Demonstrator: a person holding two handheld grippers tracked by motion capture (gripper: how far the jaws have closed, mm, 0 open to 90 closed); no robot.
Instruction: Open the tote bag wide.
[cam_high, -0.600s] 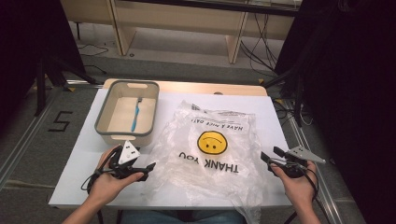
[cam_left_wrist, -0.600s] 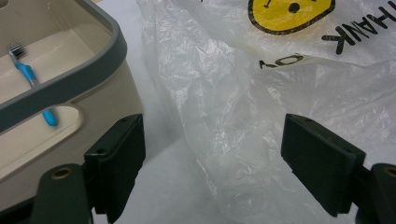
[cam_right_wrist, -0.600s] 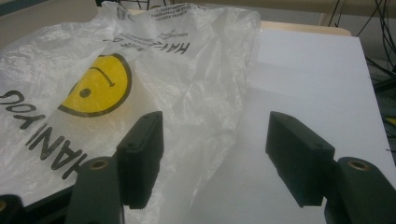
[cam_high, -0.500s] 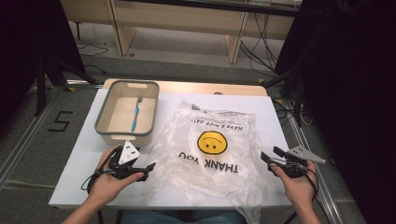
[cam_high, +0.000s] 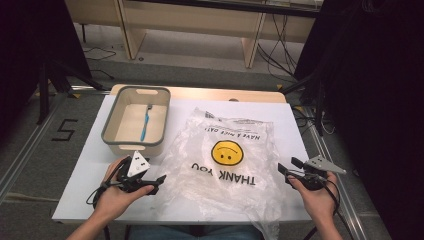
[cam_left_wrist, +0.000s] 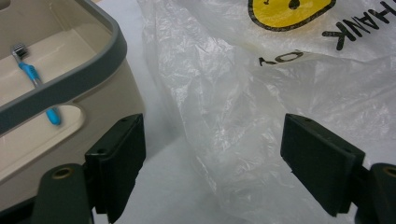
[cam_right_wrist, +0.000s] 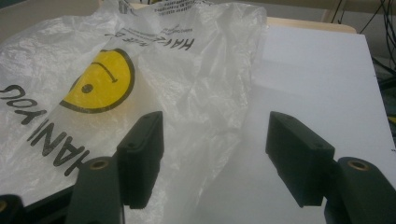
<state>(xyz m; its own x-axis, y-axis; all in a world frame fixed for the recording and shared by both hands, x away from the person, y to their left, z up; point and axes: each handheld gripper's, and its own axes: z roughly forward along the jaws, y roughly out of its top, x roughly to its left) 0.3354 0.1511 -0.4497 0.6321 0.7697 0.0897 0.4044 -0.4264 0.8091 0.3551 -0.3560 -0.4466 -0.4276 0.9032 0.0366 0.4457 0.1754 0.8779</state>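
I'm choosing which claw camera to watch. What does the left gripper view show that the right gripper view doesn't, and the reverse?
Left gripper view: the bin with a blue toothbrush in it, beside the bag's edge.

Right gripper view: a wide bare stretch of table, plus the bag's printed line above the smiley.

Both: the clear plastic bag lying flat, its yellow smiley and "THANK YOU" lettering, and each view's own open claw with nothing between its pads.

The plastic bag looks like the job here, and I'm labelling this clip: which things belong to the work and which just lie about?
In the job:
- plastic bag with a smiley face, flat on the table
- left gripper, open at its left edge
- right gripper, open at its right edge

Lying about:
- beige bin
- blue toothbrush inside it
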